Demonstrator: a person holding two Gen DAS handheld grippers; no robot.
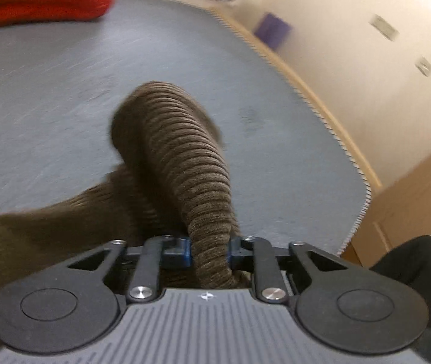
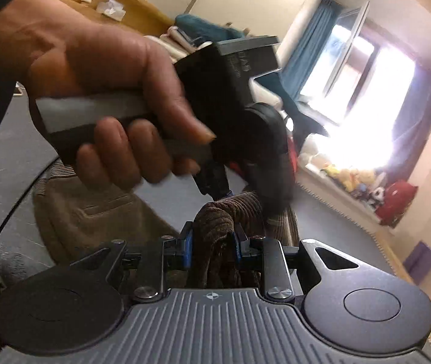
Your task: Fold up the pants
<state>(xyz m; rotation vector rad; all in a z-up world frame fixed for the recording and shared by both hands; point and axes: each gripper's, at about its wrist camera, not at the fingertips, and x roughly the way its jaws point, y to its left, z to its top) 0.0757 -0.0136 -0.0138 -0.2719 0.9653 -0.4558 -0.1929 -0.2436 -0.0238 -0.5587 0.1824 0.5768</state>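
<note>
Pinching a bunched fold of brown corduroy pants (image 1: 182, 163), the left hand-held gripper (image 1: 209, 250) lifts the cloth above a grey carpet (image 1: 63, 97). The right hand-held gripper (image 2: 212, 247) clamps another fold of the pants just beside it. A bare hand (image 2: 94, 69) holds the left tool's handle.

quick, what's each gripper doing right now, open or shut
Left gripper: shut on the brown corduroy pants.
Right gripper: shut on the same pants, close beside the left gripper.
</note>
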